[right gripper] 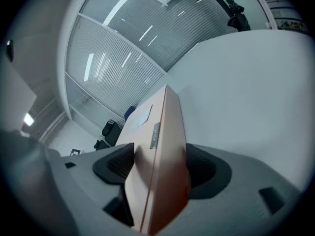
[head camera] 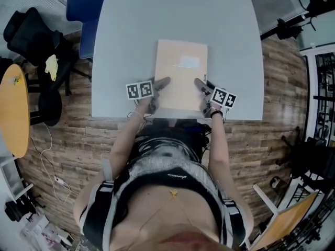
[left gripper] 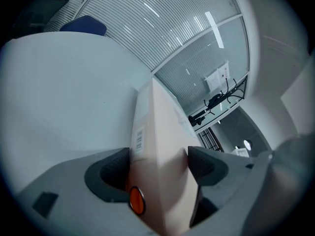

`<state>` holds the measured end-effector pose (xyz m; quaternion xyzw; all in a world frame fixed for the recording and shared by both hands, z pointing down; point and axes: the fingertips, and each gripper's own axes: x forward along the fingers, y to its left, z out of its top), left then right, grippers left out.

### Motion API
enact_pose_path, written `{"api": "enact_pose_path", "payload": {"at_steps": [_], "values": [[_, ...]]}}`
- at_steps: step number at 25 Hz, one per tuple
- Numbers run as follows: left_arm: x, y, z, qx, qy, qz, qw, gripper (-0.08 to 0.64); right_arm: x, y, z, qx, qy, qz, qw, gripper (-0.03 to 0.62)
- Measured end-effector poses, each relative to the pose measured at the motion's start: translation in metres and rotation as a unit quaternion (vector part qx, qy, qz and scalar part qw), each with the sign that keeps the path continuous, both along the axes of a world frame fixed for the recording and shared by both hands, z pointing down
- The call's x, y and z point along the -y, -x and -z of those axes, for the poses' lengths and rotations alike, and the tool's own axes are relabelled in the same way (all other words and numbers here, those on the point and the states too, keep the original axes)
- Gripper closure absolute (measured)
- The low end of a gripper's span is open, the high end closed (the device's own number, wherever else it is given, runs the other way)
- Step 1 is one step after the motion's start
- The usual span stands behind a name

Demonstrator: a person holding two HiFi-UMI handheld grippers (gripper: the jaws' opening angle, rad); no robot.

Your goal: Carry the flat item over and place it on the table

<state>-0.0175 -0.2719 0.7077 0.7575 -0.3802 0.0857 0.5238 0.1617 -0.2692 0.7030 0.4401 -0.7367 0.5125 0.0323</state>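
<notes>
A flat tan cardboard box with a pale label on top lies over the near part of the light grey table. My left gripper is shut on its near left corner, my right gripper on its near right corner. In the left gripper view the box runs edge-on between both dark pads, with a barcode sticker and an orange round sticker on its side. From the right gripper view the box is likewise pinched between the pads. Whether the box rests on the table or hovers just above it, I cannot tell.
A blue chair stands at the table's far left corner. Black office chairs and a round wooden table are on the left. Black stands rise at the right. Wood-plank floor surrounds the table.
</notes>
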Motion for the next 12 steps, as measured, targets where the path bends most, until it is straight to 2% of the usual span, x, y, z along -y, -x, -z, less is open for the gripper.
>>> {"api": "enact_pose_path", "payload": {"at_steps": [12], "values": [[-0.0001,-0.0002,0.0001,0.005,0.002,0.0,1.0,0.192,-0.0009,-0.0007,-0.0006,0.001,0.004,-0.004,1.0,0.272]]}}
